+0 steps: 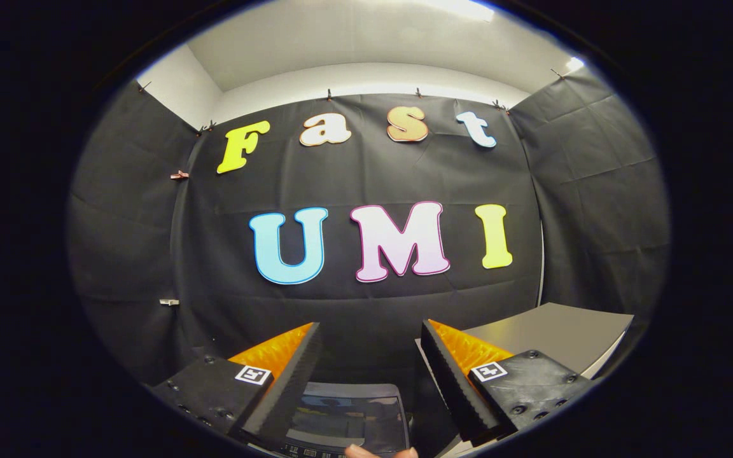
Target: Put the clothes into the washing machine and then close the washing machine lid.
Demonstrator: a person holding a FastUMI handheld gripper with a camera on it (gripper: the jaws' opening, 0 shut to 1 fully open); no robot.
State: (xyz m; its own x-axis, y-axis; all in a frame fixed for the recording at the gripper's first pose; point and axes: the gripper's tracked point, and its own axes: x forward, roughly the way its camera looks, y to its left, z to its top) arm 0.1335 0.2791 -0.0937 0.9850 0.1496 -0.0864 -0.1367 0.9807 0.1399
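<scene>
We hold the gripper raised toward the booth's black cloth wall, its fingers spread wide apart with nothing between them. Below and between them lies the washing machine, its dark glass lid down; a fingertip shows at its near edge, a grey table beyond the right finger.

Glossy, smooth, glass-like washing machine lid between the spread, empty fingers of the gripper. Ribbed, matt finger pads. Smooth, matt grey tabletop. Matt, creased black cloth wall.
</scene>
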